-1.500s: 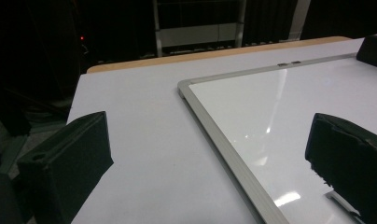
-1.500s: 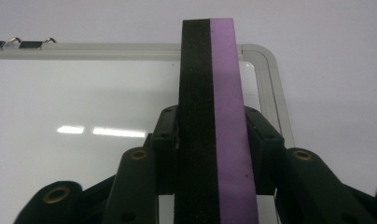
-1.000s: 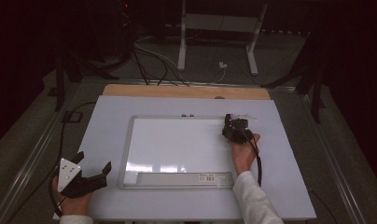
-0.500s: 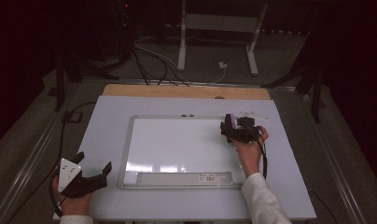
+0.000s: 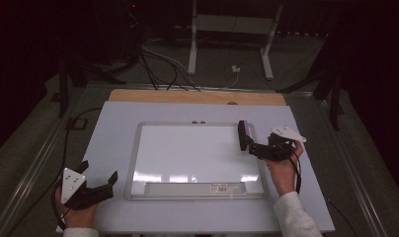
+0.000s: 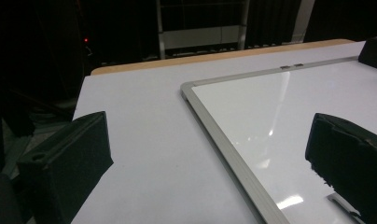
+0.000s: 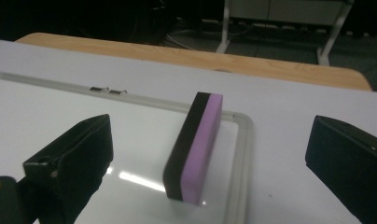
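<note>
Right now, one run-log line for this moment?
right gripper: jaws just opened, off eraser | eraser: standing on whiteboard | left gripper: open, idle

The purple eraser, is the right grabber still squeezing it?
Apart. In the right gripper view the eraser stands on the whiteboard between the jaws of the right gripper, which have just been opening, with bare gaps either side.

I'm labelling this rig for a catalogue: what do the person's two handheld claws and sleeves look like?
Both are black two-jaw tools. The left claw carries a grey three-cornered plate with dark dots; the right claw has a pale plate on top. A black cable trails from each. In the gripper views the jaws are blocky, matte black. The sleeves are white.
</note>
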Tool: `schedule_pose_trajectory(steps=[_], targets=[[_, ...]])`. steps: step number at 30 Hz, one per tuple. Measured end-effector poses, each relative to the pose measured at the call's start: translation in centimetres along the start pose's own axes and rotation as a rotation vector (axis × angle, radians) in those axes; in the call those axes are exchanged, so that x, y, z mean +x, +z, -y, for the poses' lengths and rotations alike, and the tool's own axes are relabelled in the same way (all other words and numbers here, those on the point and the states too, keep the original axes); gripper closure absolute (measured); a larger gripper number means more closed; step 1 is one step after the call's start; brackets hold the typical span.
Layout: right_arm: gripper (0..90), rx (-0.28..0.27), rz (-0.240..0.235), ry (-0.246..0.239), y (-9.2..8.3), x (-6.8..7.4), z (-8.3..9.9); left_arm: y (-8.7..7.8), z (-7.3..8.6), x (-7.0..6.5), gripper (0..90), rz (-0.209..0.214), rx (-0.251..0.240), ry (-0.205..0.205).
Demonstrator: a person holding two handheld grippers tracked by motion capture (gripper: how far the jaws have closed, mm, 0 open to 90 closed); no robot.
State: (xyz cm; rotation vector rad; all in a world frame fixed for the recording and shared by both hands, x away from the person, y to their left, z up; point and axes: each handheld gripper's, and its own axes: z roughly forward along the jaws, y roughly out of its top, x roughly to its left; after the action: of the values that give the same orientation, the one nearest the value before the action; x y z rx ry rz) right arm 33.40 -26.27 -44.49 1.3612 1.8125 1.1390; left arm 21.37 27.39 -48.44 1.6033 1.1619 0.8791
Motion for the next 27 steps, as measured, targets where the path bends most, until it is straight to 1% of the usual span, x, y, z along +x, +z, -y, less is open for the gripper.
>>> schedule_pose_trajectory(steps=[7, 15, 17, 18, 21, 23, 27], targets=[[1.5, -0.04, -0.038, -0.019, -2.6, -0.9, 1.3, -0.1, -0.1, -0.1, 0.6, -0.011, -0.007, -0.003], [1.5, -0.072, -0.081, -0.048, -4.6, -0.9, 3.1, -0.3, -0.2, -0.1, 0.5, -0.015, -0.02, -0.002], [1.5, -0.08, -0.078, -0.056, -5.0, -0.9, 3.7, -0.3, -0.3, -0.1, 0.5, -0.016, -0.018, 0.008], [1.6, -0.075, -0.082, -0.052, -5.1, -1.0, 3.9, -0.3, -0.3, -0.2, 0.5, -0.013, -0.019, 0.011], [1.6, -0.09, -0.104, -0.029, -5.6, -1.3, 4.8, -0.4, -0.4, -0.2, 0.5, -0.012, -0.026, 0.008], [1.6, -0.103, -0.109, -0.027, -5.9, -1.5, 5.4, -0.5, -0.5, -0.2, 0.5, -0.012, -0.032, 0.006], [1.6, -0.106, -0.115, -0.017, -6.3, -2.0, 6.5, -0.7, -0.6, -0.1, 0.5, -0.018, -0.044, -0.004]])
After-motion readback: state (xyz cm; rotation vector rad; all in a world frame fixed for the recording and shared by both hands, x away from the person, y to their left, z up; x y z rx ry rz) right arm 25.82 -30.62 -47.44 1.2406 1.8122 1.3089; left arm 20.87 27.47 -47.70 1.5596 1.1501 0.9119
